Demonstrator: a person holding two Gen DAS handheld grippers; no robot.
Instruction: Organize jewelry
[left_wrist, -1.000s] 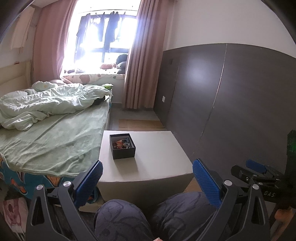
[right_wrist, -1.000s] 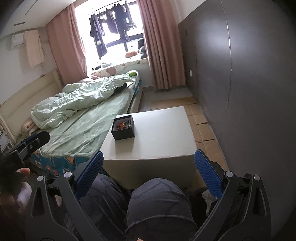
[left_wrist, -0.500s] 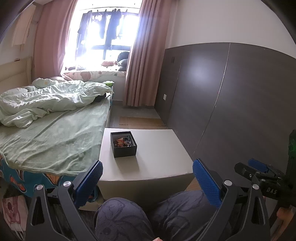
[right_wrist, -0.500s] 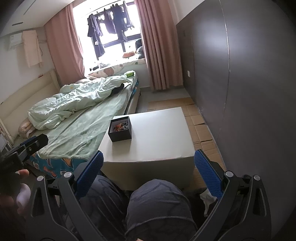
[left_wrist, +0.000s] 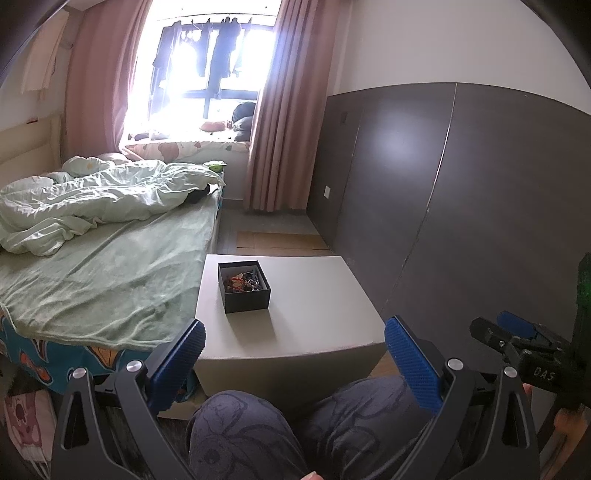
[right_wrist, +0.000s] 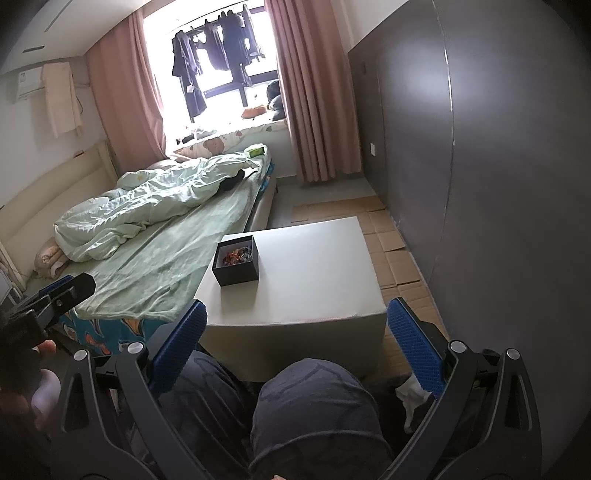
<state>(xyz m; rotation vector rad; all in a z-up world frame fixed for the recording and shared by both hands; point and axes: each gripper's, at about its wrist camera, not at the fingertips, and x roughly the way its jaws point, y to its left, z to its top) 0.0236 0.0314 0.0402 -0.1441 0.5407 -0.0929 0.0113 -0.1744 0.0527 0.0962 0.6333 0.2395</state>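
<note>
Both tools are held level above the knees, fingers spread wide: left tool (left_wrist: 293, 350), right tool (right_wrist: 295, 332). The jewelry box (left_wrist: 243, 280) is seen mid-frame on the counter (left_wrist: 314, 306), well apart from both

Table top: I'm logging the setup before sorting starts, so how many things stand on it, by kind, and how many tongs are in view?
Black box of jewelry on the table: 1
Tongs, left and right, both open: 2
Total: 3

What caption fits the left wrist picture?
Open left gripper faces a black square box of tangled jewelry on a pale grey table.
</note>
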